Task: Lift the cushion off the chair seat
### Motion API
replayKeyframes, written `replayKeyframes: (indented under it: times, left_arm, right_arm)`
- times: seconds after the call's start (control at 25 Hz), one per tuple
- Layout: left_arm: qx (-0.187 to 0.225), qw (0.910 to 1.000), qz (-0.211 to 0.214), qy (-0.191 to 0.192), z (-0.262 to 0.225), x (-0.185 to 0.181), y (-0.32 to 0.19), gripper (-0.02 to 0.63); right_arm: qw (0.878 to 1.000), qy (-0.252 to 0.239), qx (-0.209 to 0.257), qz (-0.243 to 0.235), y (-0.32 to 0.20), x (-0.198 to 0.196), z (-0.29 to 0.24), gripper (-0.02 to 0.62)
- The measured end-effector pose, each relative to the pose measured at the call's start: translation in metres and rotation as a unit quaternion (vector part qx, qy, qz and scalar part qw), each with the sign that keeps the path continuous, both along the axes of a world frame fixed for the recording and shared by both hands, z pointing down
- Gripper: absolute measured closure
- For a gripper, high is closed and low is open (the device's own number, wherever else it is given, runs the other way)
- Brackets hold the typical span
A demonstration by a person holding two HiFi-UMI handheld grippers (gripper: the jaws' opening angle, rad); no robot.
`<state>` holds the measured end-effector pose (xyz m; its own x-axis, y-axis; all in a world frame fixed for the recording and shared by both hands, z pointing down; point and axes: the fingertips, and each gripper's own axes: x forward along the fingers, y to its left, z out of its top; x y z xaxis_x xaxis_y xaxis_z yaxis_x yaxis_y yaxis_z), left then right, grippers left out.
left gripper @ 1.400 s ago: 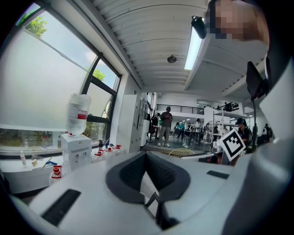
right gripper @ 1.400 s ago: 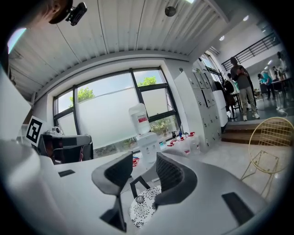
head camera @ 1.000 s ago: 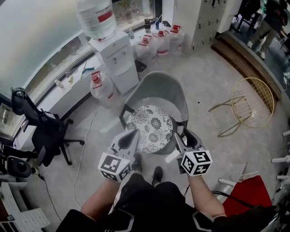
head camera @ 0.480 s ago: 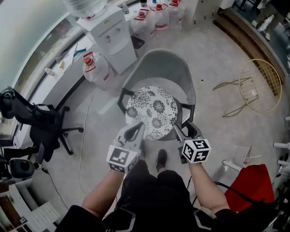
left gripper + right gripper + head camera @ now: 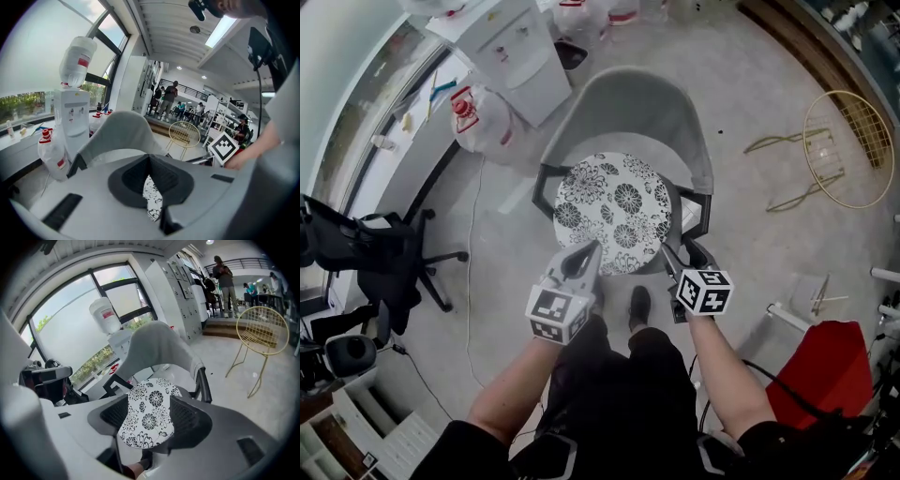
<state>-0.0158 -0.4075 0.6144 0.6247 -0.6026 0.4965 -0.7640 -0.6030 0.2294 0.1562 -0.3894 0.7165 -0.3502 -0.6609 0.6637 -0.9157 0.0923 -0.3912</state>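
Observation:
A round cushion [image 5: 614,211] with a black-and-white flower print lies flat on the seat of a grey armchair [image 5: 633,108]. My left gripper [image 5: 584,253] hovers at the cushion's near left edge. Its tips meet and nothing is between them; in the left gripper view [image 5: 149,161] only a sliver of cushion [image 5: 152,197] shows below them. My right gripper [image 5: 675,255] is at the near right edge, beside the black armrest [image 5: 698,220]. Its jaws have just been opening and stand wide with nothing gripped. In the right gripper view [image 5: 151,404] the cushion [image 5: 150,411] lies just beyond them.
A white water dispenser [image 5: 502,47] and water jugs [image 5: 473,117] stand behind the chair on the left. A black office chair [image 5: 389,262] is at the far left, a gold wire chair [image 5: 853,150] at the right, a red seat [image 5: 830,375] lower right. My shoe [image 5: 639,305] is by the chair's front.
Both grippers have come down and now sit close to the cushion's front edge, one on each side. The cushion and chair have not moved.

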Motion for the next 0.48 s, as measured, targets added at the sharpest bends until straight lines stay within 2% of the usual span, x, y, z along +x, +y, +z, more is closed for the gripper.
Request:
replayKeyframes:
  times: [0.28,0.4,0.48]
  left_arm:
    - [-0.024,0.9995,0.005,-0.018,0.045,-0.002,-0.017,0.598]
    - [-0.027,0.9988,-0.007,-0.04,0.069,-0.008,-0.025,0.598]
    - [-0.039,0.9983,-0.01,-0.041,0.082,-0.008,-0.029,0.598]
  right_arm:
    - [0.997,-0.012,-0.058,0.052,0.006,0.014,0.065,0.321]
    - [0.995,-0.014,-0.079,0.063,0.006,0.013,0.092,0.307]
    - [0.993,-0.016,-0.091,0.067,0.005,0.011,0.107,0.307]
